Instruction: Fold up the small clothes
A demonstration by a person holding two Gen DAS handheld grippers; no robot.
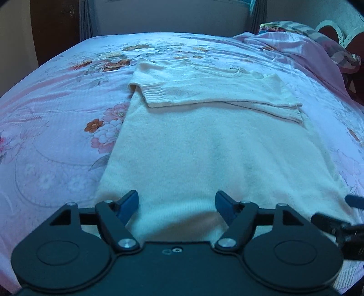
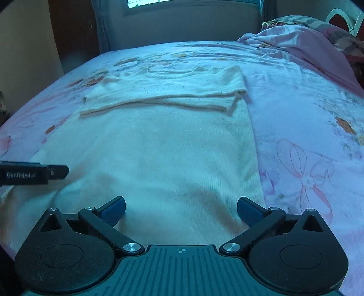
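A cream knitted sweater lies flat on the floral bed sheet, neck at the far end. Both sleeves are folded across the chest. My left gripper hovers over the near hem, open, blue pads apart with only sweater fabric below them. My right gripper stands open wide over the hem's right part, nothing between its fingers. The right gripper also shows at the right edge of the left wrist view, and the left gripper at the left edge of the right wrist view.
A crumpled pink cover and a patterned pillow are heaped at the far right of the bed. A white headboard stands behind them. A wall, curtains and a window are beyond the bed's far edge.
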